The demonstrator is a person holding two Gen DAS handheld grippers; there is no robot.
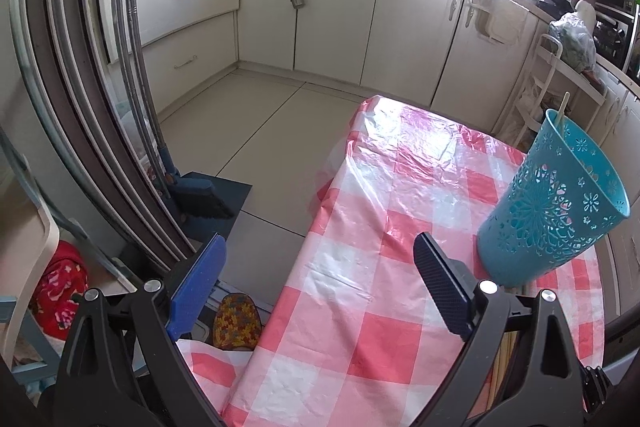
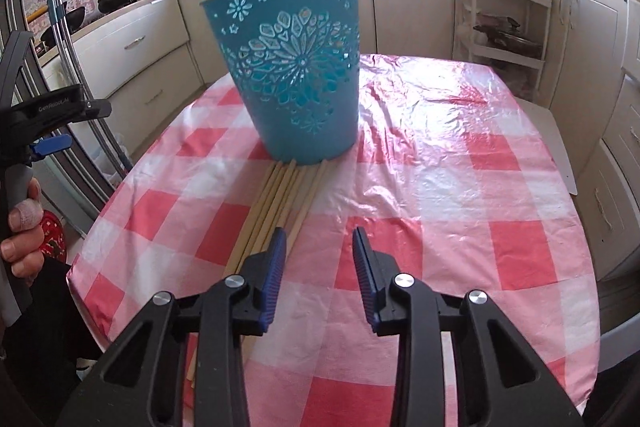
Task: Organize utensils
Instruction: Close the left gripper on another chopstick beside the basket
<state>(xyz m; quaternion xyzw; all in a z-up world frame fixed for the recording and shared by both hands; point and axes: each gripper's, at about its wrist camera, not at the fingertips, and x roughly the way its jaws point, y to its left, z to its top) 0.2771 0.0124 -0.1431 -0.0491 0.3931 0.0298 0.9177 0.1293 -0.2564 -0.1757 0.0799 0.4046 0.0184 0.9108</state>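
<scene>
The right gripper [image 2: 319, 241] hung low over the near edge of the tabletop [image 2: 460, 155], its blue-padded fingers [image 2: 276, 259] set narrowly apart with nothing between them. The left finger sat over the near ends of a bundle of pale wooden chopsticks [image 2: 280, 195], though whether it touched them I could not tell. The chopsticks lay flat on the red-and-white checked plastic cloth, side by side, running from the near edge toward the middle, their far ends touching the foot of a teal perforated plastic basket [image 2: 296, 75]. The basket stood upright near the middle of the tabletop, toward its left edge; a single pale stick [image 1: 562, 111] leaned inside it, its tip poking above the rim.

The left gripper [image 1: 320, 247] hovered over the left edge of the tabletop, fingers [image 1: 440, 283] spread wide and holding nothing. A hand [image 2: 22, 227] with one bandaged finger grasped its handle.
</scene>
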